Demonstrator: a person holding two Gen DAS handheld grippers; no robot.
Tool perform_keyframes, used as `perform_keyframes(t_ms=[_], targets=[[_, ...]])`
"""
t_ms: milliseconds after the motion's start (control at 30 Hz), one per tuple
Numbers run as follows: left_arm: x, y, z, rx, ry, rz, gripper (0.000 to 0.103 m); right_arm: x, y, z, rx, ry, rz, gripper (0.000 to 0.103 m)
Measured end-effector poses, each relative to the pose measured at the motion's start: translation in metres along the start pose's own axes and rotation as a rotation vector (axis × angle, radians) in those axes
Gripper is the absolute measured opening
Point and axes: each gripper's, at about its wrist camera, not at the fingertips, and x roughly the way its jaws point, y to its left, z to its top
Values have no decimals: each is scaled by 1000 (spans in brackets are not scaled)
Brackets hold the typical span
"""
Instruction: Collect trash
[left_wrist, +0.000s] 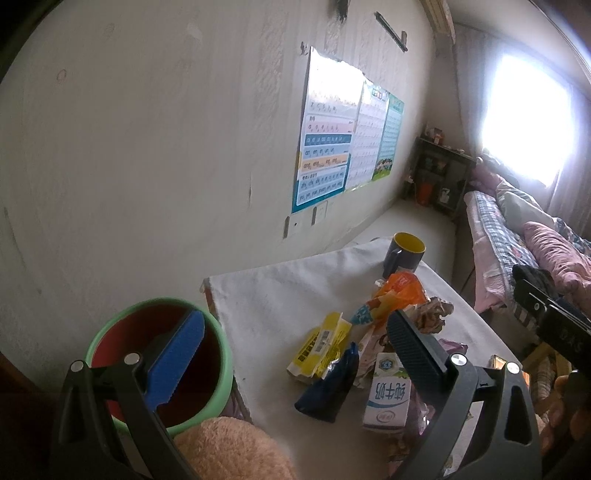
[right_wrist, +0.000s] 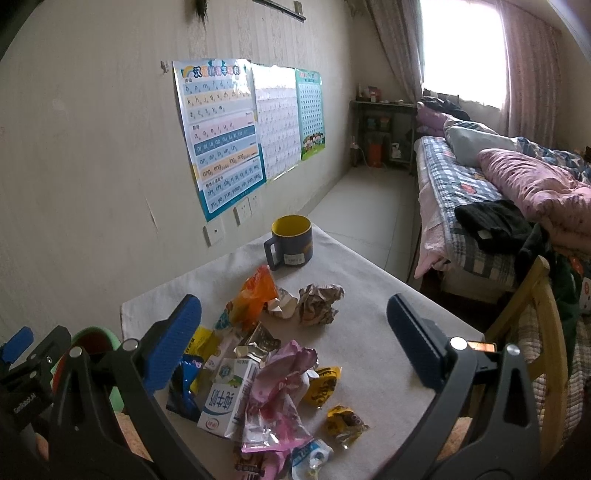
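While both grippers hang wide open and empty, left gripper (left_wrist: 295, 350) and right gripper (right_wrist: 295, 339), the crinkled foil and plastic wrappers (right_wrist: 273, 391) lie heaped toward the near edge of the white-clothed tabletop (right_wrist: 376, 314). They look light, slippery and soft; the stiffer white milk carton (right_wrist: 229, 402) offers flat sides to pinch. Beyond the tabletop's left edge, the green-rimmed red bin (left_wrist: 162, 369) has its bottom hidden.

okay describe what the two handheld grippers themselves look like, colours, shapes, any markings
Both match: the left gripper and right gripper have black frames with triangular cut-outs and round silver pivot bolts. Each carries two paddle-shaped ribbed pads: the left one bright blue, the right one dark navy. The left gripper's body, seen from the right wrist, bears small white lettering. No cables or sleeves show.
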Motion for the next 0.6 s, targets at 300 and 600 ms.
perform_keyframes(t_ms=[300, 600], targets=[[2, 2, -3, -3, 6, 4, 95, 1, 0, 0, 2, 3, -2, 99], [5, 3, -5, -1, 10, 9, 95, 4, -2, -3, 2, 14, -6, 99]])
